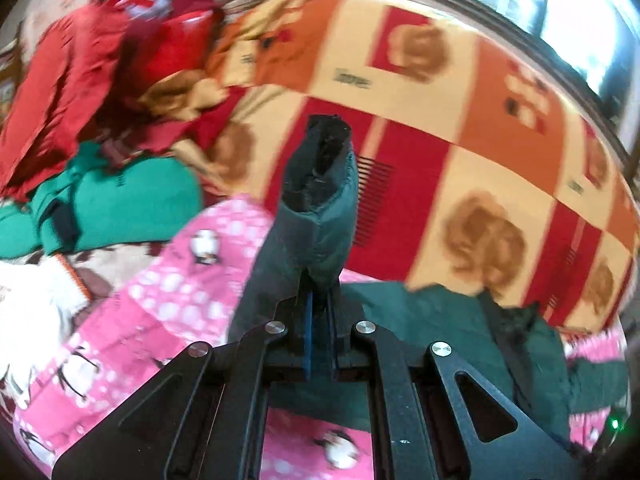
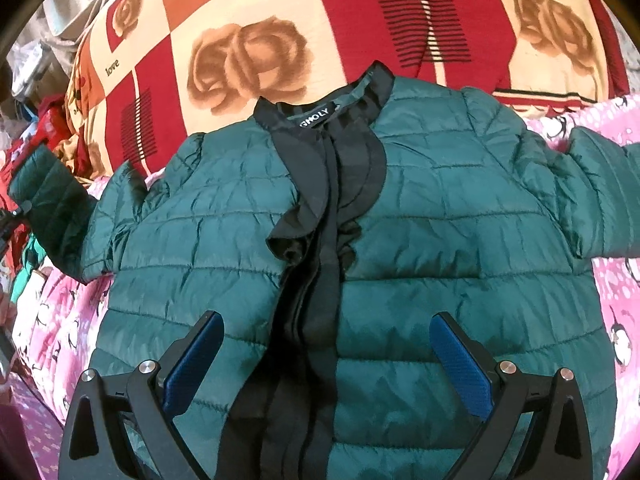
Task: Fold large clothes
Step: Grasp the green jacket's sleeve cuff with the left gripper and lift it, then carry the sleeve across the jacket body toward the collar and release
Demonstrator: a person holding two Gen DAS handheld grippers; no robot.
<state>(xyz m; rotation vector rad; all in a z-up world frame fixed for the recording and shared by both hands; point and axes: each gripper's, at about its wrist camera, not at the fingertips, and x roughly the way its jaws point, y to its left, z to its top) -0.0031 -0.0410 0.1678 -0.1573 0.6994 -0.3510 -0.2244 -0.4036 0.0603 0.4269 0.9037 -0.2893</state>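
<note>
A dark green quilted jacket (image 2: 420, 208) with a black ruffled front and collar lies face up on a pink penguin blanket (image 2: 60, 320). My right gripper (image 2: 326, 336) is open above the jacket's lower front, its blue pads (image 2: 460, 364) spread to either side of the black placket. My left gripper (image 1: 320, 312) is shut on the jacket's left sleeve (image 1: 316, 216) and holds it up, cuff pointing away. That lifted sleeve (image 2: 48, 196) also shows at the left of the right wrist view. The other sleeve (image 2: 600, 184) lies spread out to the right.
A red, orange and cream rose-patterned bedsheet (image 2: 248, 60) covers the bed beyond the jacket. A heap of red clothes (image 1: 80, 68) and a green garment (image 1: 132, 200) lie at the left. A window (image 1: 580, 20) is at the far right.
</note>
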